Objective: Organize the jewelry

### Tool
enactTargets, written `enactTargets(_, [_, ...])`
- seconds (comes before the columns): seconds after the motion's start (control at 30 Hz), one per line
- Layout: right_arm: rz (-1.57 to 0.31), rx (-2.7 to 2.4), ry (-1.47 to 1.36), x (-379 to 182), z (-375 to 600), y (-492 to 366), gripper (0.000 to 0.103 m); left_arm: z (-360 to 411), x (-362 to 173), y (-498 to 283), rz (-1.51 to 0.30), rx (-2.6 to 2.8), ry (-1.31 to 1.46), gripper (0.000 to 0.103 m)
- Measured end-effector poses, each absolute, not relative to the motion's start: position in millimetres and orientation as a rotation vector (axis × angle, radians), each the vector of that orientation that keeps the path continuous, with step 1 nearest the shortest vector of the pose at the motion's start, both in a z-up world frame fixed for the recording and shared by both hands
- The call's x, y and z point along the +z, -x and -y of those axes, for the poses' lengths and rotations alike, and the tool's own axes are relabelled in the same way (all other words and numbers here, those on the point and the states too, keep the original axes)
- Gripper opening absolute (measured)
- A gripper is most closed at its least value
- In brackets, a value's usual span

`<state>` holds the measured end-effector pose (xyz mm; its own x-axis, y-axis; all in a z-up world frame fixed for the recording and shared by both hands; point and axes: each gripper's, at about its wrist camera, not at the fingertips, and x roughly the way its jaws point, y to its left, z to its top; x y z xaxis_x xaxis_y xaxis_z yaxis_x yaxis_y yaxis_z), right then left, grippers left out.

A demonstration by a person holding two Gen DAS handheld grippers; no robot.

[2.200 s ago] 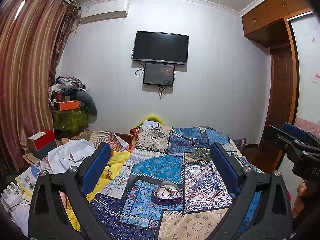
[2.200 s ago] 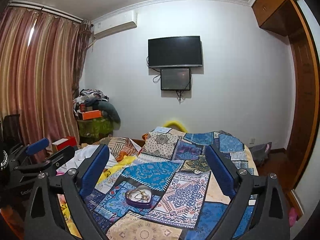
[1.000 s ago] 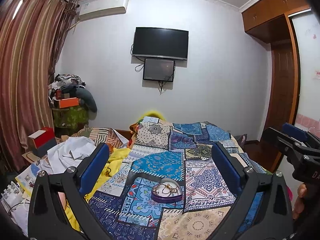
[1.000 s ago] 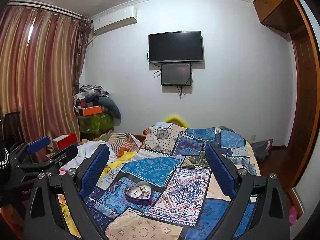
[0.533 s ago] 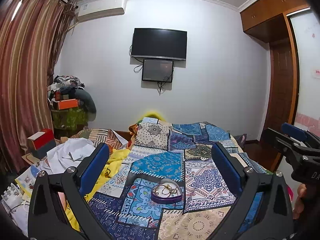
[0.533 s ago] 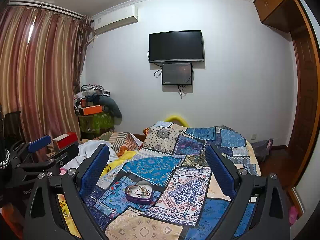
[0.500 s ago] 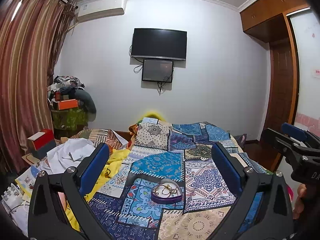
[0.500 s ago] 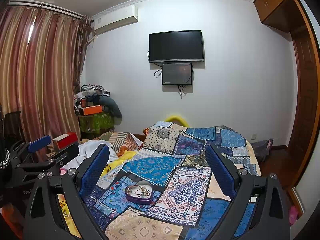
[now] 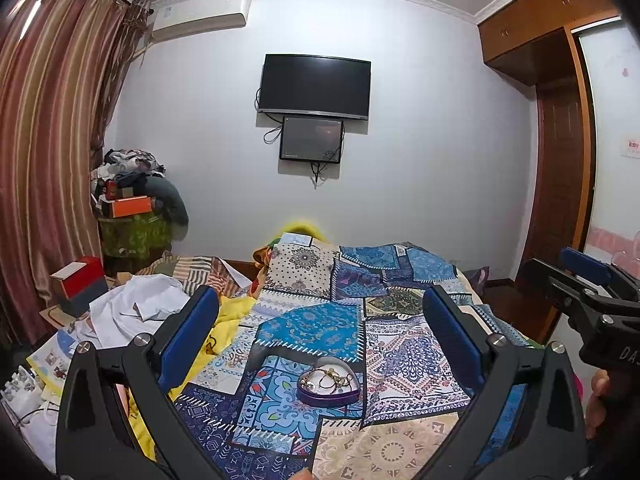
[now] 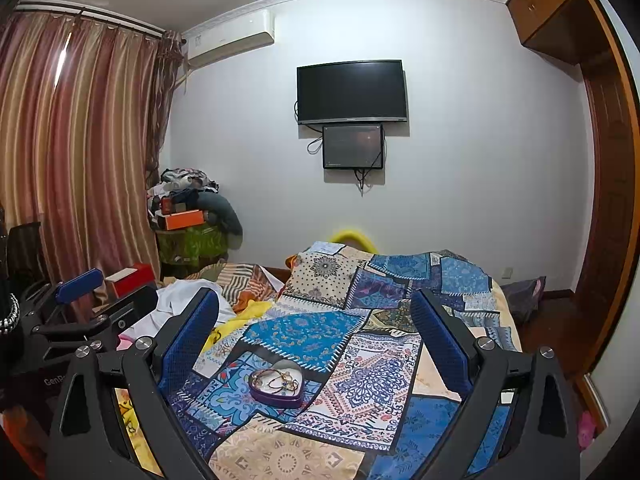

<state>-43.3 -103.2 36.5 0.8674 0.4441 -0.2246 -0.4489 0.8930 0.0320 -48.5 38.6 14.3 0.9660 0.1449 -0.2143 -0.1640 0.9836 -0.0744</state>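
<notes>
A purple heart-shaped box (image 9: 329, 383) with a white lining holds a tangle of gold jewelry (image 9: 330, 375) and sits on the patchwork bedspread (image 9: 316, 326). It also shows in the right wrist view (image 10: 277, 382). My left gripper (image 9: 320, 322) is open and empty, held above the bed with the box between and beyond its blue fingers. My right gripper (image 10: 314, 320) is open and empty too, with the box low between its fingers. Each gripper shows at the edge of the other's view, the right one (image 9: 588, 284) and the left one (image 10: 80, 300).
White clothes (image 9: 132, 304) and a yellow sheet (image 9: 228, 312) lie on the bed's left side. A red and grey box (image 9: 78, 286) and a cluttered green stand (image 9: 132, 220) are by the striped curtain. A TV (image 9: 314, 82) hangs on the far wall. A wooden door (image 9: 560, 184) is at right.
Both views have tilted slightly, so the box sits a little lower and nearer in frame. Both grippers stay open and empty.
</notes>
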Motion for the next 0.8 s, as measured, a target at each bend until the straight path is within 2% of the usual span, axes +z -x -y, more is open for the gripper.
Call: enactTargets(0.8, [-0.242,0.461,0.024,31.7,108.0,38.6,0.096,-38.4,12.2,46.0,-0.211,0.153,0.09,0.102])
